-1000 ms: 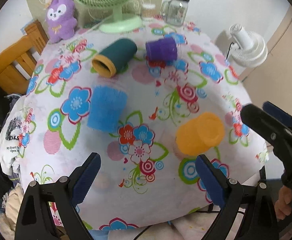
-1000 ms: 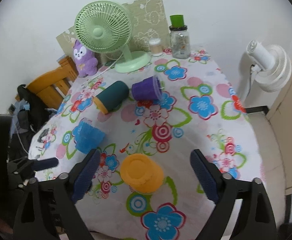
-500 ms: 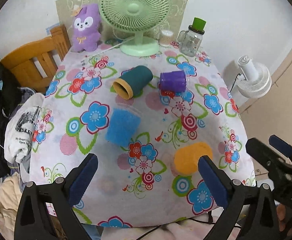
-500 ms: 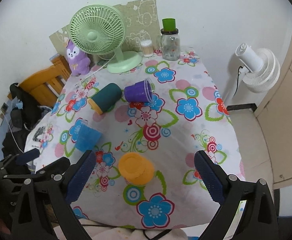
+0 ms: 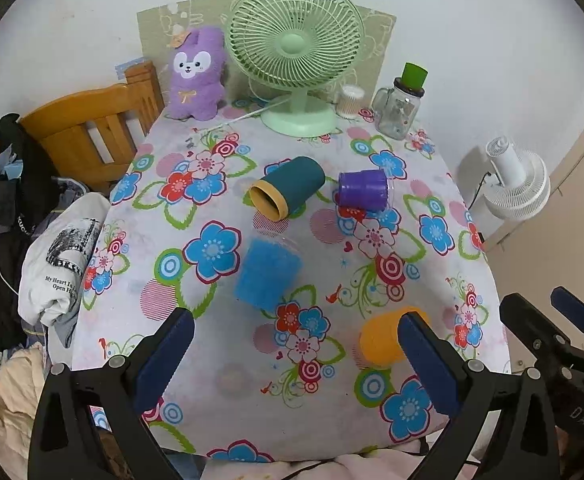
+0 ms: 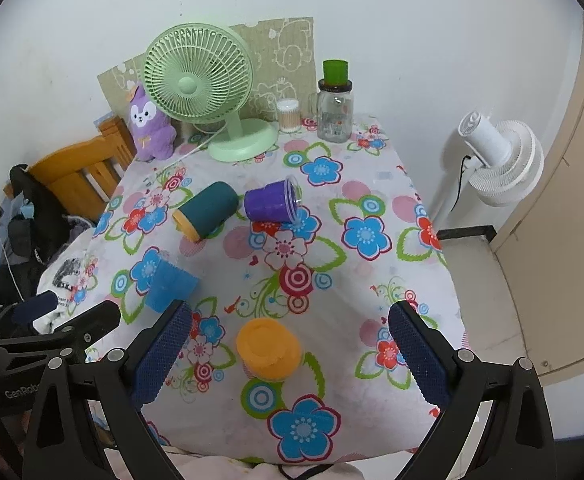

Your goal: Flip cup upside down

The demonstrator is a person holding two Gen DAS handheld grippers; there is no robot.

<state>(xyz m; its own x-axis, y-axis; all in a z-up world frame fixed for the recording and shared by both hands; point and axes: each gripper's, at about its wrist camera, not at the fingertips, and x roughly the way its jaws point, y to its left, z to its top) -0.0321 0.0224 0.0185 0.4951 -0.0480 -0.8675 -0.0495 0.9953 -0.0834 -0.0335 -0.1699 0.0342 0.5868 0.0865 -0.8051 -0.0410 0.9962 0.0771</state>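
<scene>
Right wrist view shows me the orange cup base-up, axis vertical, near table edge; the left view half hides it. Both my grippers, left gripper and right gripper, gape wide, empty.

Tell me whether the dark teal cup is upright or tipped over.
Tipped over. The dark teal cup lies on its side on the floral tablecloth, its yellow-rimmed mouth facing sideways toward the table's near-left.

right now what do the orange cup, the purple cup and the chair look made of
Orange cup: opaque matte plastic, by its even colour and dull surface. Purple cup: likely translucent ribbed plastic with a clear, glossy rim. Chair: varnished wood, with warm grain and a slight sheen.
</scene>
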